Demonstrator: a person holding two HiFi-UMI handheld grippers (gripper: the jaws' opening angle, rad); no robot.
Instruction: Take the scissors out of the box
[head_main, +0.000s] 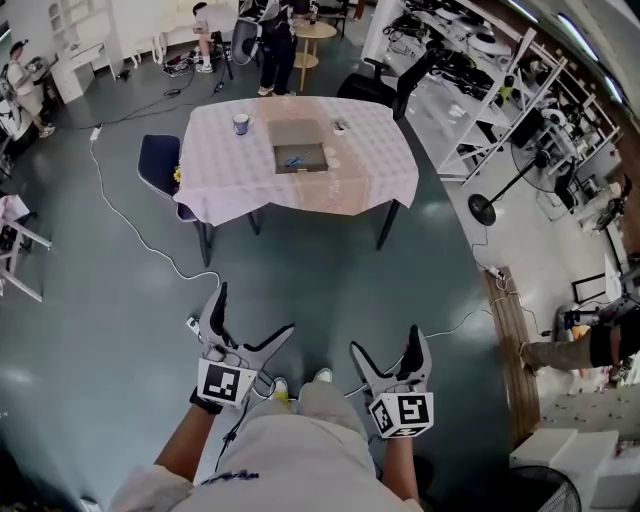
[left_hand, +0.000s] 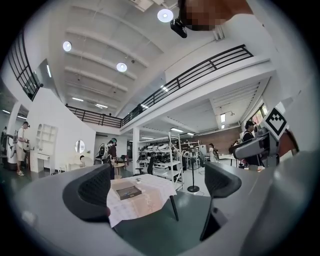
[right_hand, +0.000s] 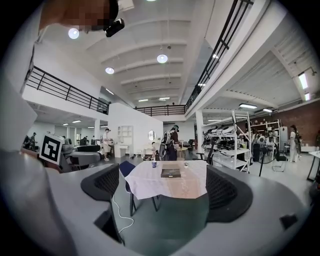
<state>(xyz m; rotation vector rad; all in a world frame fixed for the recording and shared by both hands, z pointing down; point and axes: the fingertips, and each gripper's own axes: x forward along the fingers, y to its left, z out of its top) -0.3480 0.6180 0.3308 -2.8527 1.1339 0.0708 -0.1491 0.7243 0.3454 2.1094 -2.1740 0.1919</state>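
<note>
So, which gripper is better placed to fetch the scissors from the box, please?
Right, marginally. The left gripper and right gripper are both open, empty and far from the table, but the right gripper view shows the box centred between its jaws, the left gripper view off toward one jaw.

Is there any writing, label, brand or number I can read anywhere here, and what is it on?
No readable text anywhere.
On the left gripper and right gripper: black-and-white square markers, not words.
On the cup on the table: any print is too small to read.
</note>
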